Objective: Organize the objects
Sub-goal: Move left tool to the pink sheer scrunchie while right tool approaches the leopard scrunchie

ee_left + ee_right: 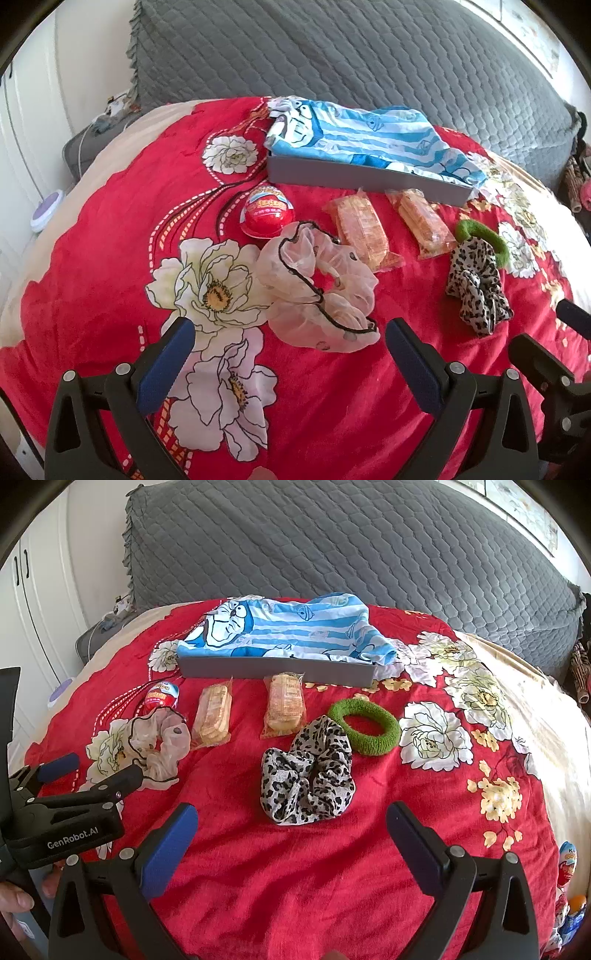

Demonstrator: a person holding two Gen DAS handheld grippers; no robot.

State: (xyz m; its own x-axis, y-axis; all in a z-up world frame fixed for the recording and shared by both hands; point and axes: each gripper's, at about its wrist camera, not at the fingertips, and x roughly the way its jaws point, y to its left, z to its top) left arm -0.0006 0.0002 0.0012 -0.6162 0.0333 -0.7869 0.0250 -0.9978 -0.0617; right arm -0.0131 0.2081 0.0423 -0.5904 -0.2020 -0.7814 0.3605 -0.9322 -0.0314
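Here, bed: a red floral blanket (295, 867) covers it, with a grey quilted cover (332, 546) behind.
Left tongs (290, 341): released, jaws spread wide, hovering just before the sheer pale scrunchie (317, 291); nothing between them.
Right tongs (291, 827): released, jaws wide, hovering near the leopard scrunchie (308, 775); nothing gripped.
Green scrunchie (364, 727): touching the leopard one, on its far right side.
Snack packets: two, one (213, 716) and another (285, 705), side by side, apart, before the grey tray (277, 670).
Tray: holds a blue striped cartoon cloth (288, 631).
Red egg toy (161, 698): beyond the sheer scrunchie, left of the packets.
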